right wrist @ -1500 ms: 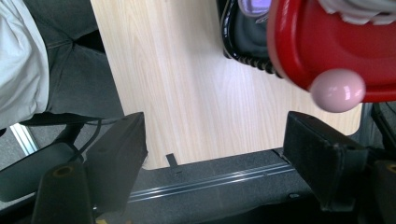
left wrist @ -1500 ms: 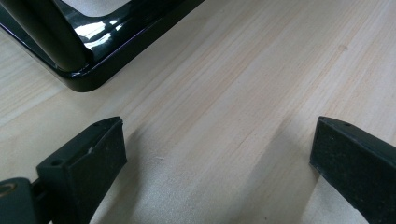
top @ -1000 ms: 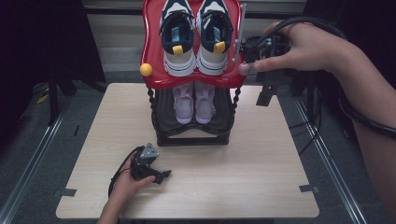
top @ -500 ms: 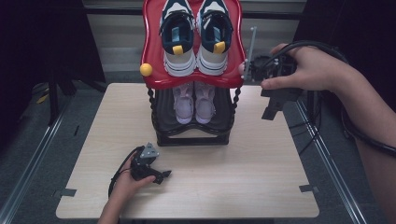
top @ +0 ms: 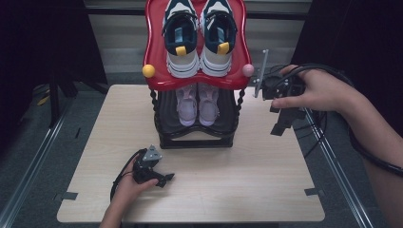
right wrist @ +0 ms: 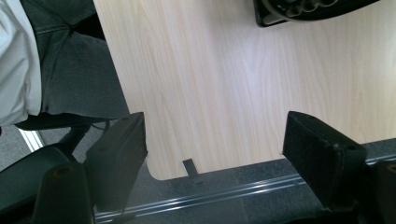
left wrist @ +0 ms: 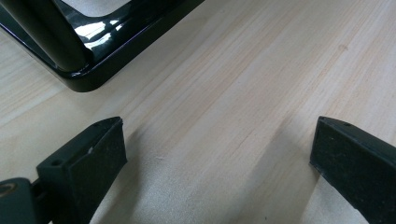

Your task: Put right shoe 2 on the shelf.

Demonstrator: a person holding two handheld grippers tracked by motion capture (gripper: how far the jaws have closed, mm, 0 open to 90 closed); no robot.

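Observation:
A two-tier shoe rack (top: 157,76) stands at the back middle of the wooden table (top: 266,171). On its red top shelf sits a pair of navy-and-white sneakers (top: 199,38); a pale pink pair (top: 197,104) is on the black lower shelf. My right gripper (top: 281,124) hangs in the air to the right of the rack, jaws pointing down and open with nothing between them (right wrist: 215,122). My left gripper (top: 165,178) rests on the table in front of the rack, also open and empty (left wrist: 219,128). The rack's black base (left wrist: 93,70) lies just ahead of it.
The right gripper view looks down on the table's corner (right wrist: 159,172), a metal rail (right wrist: 224,196) beside it and the person's lap (right wrist: 70,70). Cables (top: 328,128) trail off the table's right side. Bare wood stretches in front of the rack.
The right hand has come away from the red shelf's right edge, sinking and drifting right with its jaws still open. The left gripper has stayed put.

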